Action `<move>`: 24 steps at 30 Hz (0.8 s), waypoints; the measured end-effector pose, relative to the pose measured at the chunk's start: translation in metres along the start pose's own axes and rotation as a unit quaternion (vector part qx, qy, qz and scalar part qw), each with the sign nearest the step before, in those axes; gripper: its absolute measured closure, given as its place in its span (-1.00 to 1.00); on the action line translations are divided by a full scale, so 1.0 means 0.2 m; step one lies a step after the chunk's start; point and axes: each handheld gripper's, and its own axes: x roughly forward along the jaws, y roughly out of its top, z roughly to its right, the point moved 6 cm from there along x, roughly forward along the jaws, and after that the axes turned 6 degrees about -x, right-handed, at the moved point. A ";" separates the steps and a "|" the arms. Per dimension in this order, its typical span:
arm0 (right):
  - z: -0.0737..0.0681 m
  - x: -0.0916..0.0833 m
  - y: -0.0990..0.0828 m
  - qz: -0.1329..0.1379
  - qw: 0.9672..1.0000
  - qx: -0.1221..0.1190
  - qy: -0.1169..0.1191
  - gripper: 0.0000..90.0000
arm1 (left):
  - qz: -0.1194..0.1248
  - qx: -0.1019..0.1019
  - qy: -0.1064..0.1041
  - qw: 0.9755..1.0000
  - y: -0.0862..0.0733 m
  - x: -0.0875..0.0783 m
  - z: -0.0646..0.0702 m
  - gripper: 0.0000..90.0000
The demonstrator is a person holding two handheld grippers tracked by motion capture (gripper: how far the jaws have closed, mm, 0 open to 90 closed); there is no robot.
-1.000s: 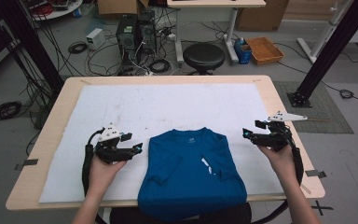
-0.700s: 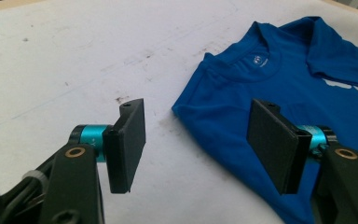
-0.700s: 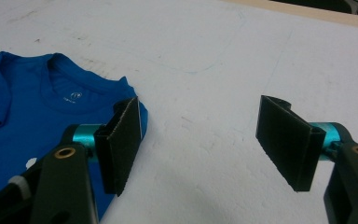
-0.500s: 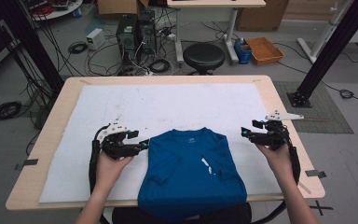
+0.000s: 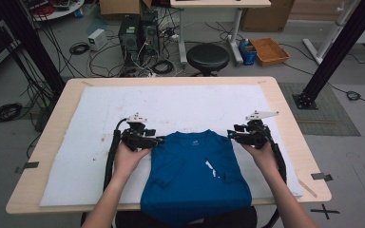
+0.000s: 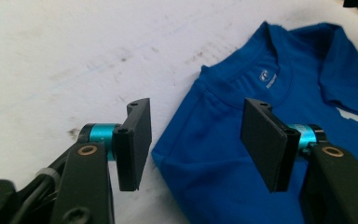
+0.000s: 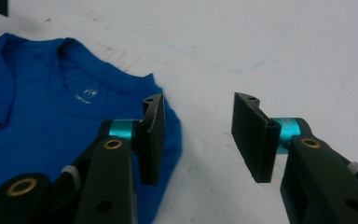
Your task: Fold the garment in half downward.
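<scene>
A blue T-shirt (image 5: pixel 195 171) lies folded with its collar away from me, at the near middle of the table. My left gripper (image 5: pixel 159 140) sits at its left shoulder. In the left gripper view the jaws (image 6: pixel 196 140) stand apart astride the shoulder corner of the shirt (image 6: pixel 307 70); they have just been closing, and no pad presses the cloth. My right gripper (image 5: pixel 230 134) is at the right shoulder. Its jaws (image 7: pixel 198 137) have also been closing: one pad hangs over the shirt's (image 7: pixel 51 121) edge, the other over bare mat, gripping nothing.
A white mat (image 5: pixel 171 104) covers most of the wooden table (image 5: pixel 285 114). The shirt's hem hangs over the near edge. On the floor beyond the far edge stand a black stool (image 5: pixel 207 57), a computer tower (image 5: pixel 130 35) with cables, and an orange box (image 5: pixel 270 50).
Both hands have moved inward, from beside the shirt to its shoulder corners. The jaws of the right gripper stand narrower than before.
</scene>
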 end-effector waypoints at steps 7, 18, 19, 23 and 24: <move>-0.04 0.17 0.03 -0.043 0.999 -0.015 0.018 0.39 | -0.045 0.014 0.016 0.999 -0.01 0.12 0.00 0.02; -0.05 0.29 0.00 -0.086 0.996 -0.029 0.024 0.67 | -0.061 0.035 0.046 0.996 -0.02 0.14 -0.02 0.47; -0.06 0.29 0.00 -0.089 0.995 -0.045 0.023 0.73 | -0.060 0.038 0.048 0.996 -0.02 0.15 -0.01 0.49; -0.08 0.29 0.00 -0.088 0.994 -0.057 0.028 0.93 | -0.063 0.047 0.053 0.995 -0.02 0.16 0.00 0.69; -0.08 0.29 0.00 -0.086 0.994 -0.061 0.028 0.93 | -0.066 0.048 0.043 0.996 -0.02 0.16 0.01 0.81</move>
